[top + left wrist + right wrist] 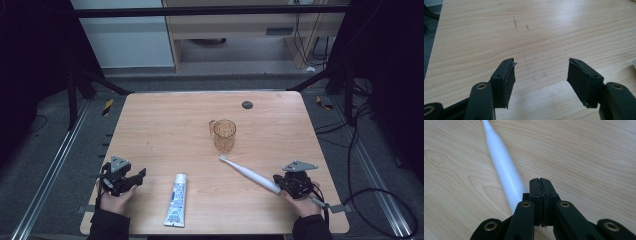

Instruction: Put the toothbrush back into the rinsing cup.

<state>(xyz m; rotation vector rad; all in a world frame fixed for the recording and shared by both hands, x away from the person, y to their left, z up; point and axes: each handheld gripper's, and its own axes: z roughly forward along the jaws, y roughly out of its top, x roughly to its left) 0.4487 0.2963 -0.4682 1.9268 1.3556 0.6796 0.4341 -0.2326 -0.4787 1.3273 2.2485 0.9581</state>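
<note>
A white electric toothbrush (250, 175) lies slantwise on the wooden table (165, 125), its head pointing at an amber glass mug (224, 135). A white and blue toothpaste tube (176, 200) lies near the front edge. My right gripper (276, 179) is at the toothbrush's handle end. In the right gripper view this gripper (540, 180) is shut, jaws pressed together with nothing between them, and the toothbrush handle (504, 167) runs beside and under its left jaw. My left gripper (137, 176) rests at the front left, open (541, 62) over bare wood.
A small dark round disc (246, 105) sits in the table's far side. Beyond the table are a floor, dark frame legs and loose cables (360, 135) at the right. Bare wood (529, 32) lies ahead of the left gripper.
</note>
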